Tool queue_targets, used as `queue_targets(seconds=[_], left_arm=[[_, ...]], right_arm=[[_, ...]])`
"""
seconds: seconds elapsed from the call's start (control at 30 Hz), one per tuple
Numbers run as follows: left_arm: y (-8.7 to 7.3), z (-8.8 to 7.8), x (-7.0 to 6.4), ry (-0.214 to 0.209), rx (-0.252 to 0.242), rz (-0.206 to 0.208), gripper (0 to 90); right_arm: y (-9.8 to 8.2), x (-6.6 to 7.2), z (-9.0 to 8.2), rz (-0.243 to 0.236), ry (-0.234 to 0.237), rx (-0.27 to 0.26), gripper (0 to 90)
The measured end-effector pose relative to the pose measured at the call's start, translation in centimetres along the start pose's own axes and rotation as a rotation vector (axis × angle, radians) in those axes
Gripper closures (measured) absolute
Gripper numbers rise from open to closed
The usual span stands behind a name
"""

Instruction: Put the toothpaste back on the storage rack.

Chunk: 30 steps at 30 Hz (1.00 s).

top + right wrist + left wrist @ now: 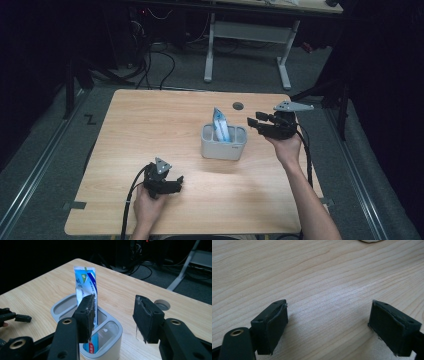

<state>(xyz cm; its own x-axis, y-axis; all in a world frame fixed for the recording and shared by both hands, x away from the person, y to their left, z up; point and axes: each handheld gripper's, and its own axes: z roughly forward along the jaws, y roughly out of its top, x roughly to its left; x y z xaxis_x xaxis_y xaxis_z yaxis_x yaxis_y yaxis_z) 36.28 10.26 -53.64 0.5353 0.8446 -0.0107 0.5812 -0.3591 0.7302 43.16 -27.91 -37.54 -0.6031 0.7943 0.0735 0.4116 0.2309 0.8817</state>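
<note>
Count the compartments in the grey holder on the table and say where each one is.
3. In the right gripper view, the grey holder has one long compartment on its far side, one holding the upright toothpaste tube, and one bare compartment beside it.

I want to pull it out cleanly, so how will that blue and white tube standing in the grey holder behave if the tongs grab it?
The tube stands upright with a flat crimped top, so it is probably soft and would dent under a pinch. Its glossy skin may slip. The grey holder looks light, so it might lift or tip if the tube drags on its divider. The right tongs stand open beside it.
</note>
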Motion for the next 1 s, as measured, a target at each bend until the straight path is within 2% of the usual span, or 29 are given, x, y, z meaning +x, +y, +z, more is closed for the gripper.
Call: queue_targets(seconds=[0.07, 0.2, 0.57, 1.0], left_arm=[[0.0, 0.0, 0.0, 0.0, 0.0, 0.0, 15.7], [0.0, 0.0, 0.0, 0.0, 0.0, 0.0, 15.7], [0.0, 0.0, 0.0, 0.0, 0.0, -0.001, 15.7], [0.0, 0.0, 0.0, 0.0, 0.0, -0.001, 15.7]], right_arm=[[0.0, 0.3, -0.2, -0.028, -0.02, 0.015, 51.2], [-0.1, 0.8, -0.4, -0.057, -0.023, 0.023, 50.8], [-1.3, -0.3, -1.6, -0.011, -0.037, 0.001, 51.0], [-2.3, -1.1, -3.1, 0.01, -0.065, -0.011, 51.6]])
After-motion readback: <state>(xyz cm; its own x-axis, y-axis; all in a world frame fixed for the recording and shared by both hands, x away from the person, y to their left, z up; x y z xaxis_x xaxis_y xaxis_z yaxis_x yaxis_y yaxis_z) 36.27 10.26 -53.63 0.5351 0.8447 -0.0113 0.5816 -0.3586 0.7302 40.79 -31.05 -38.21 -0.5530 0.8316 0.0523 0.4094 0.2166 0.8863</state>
